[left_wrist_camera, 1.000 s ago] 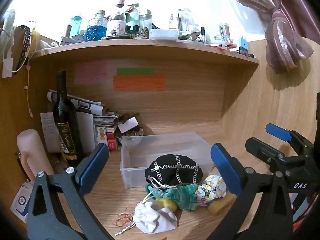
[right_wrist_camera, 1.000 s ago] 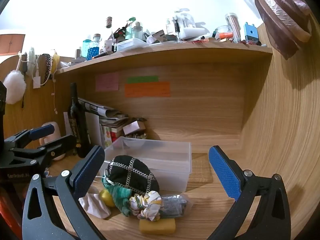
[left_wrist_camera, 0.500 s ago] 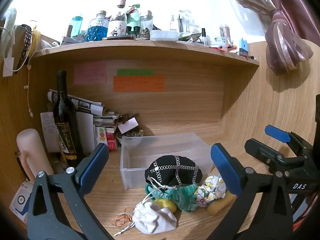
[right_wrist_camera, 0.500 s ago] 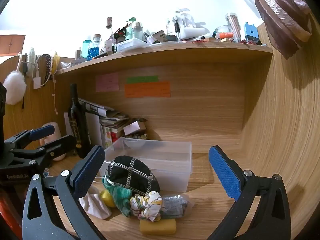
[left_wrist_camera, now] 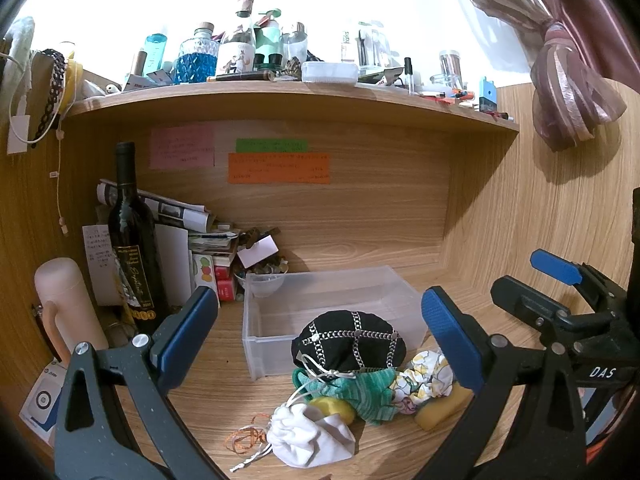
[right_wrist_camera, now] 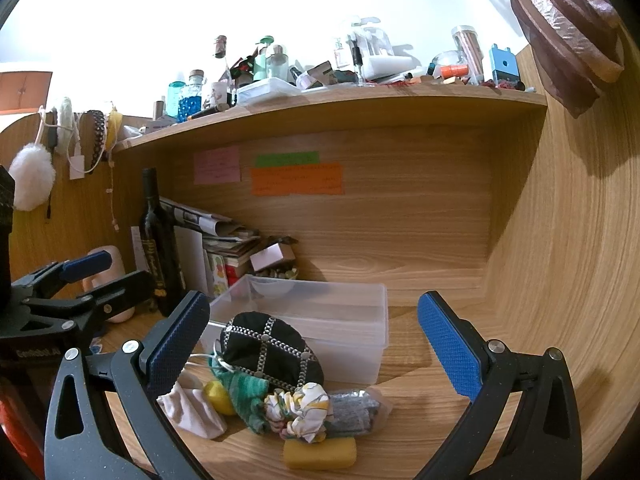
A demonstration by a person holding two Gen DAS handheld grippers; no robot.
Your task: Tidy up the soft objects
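Tongs in both our hands stand wide open and grip nothing: the left tongs [left_wrist_camera: 320, 336] and the right tongs [right_wrist_camera: 312, 340] both hover above the wooden counter [right_wrist_camera: 420, 432], each pair of blue pads spread well apart. Between and just ahead of the left tongs lies the heap of soft things, and the same heap sits between the right tongs, nearer their left finger. At its top is a black cap [left_wrist_camera: 349, 340] crossed with silver chains, leaning against the near wall of a clear plastic bin [left_wrist_camera: 332, 308] that stands just beyond the heap. Under the cap a green knitted cloth [left_wrist_camera: 360, 390] spreads out, touching a yellow ball [left_wrist_camera: 332, 406] and a floral scrunchie [left_wrist_camera: 424, 374]. A white drawstring pouch [left_wrist_camera: 310, 438] lies closest to the left tongs, its cord trailing beside a curl of orange string [left_wrist_camera: 244, 436]. From the right tongs we also see a grey bundle in a clear wrapper [right_wrist_camera: 356, 408] just beside the scrunchie, and a yellow sponge [right_wrist_camera: 320, 454] flat on the counter in front of it. Beyond the left finger of each pair stands a dark wine bottle [left_wrist_camera: 132, 248] upright against stacked papers [left_wrist_camera: 176, 216], with a pale pink flask [left_wrist_camera: 64, 312] further to the left. The right tongs show at the right edge of the left wrist view, and the left tongs at the left edge of the right wrist view.
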